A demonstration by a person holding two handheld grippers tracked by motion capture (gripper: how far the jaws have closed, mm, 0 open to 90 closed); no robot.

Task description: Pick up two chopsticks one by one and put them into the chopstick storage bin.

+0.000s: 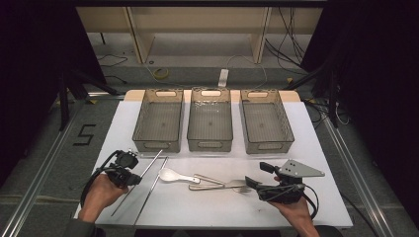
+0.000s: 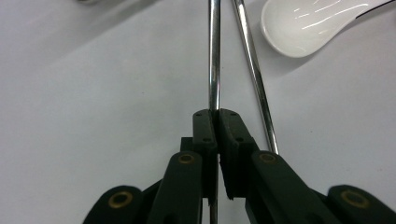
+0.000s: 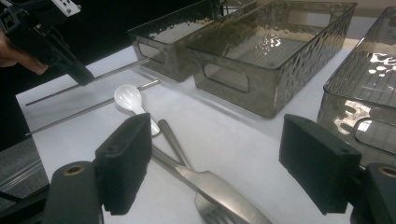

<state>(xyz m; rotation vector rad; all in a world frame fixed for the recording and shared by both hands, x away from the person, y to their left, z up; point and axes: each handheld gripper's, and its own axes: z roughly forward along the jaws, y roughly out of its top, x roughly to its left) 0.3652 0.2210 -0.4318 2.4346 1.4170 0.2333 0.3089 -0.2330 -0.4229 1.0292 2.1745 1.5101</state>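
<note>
At the worktop (image 1: 316, 148) front, left hand-held gripper (image 2: 216, 116) clamps one metal chopstick (image 2: 214, 56); right hand-held gripper (image 3: 215, 163) gapes, unloaded; three bins (image 1: 210, 140) await cutlery.

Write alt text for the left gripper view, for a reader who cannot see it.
The left gripper's two black fingers are shut on a thin shiny metal chopstick that runs straight up the frame over a white table surface. A second matching metal chopstick lies just beside it, and a glossy white ceramic spoon lies at the upper right.
</note>
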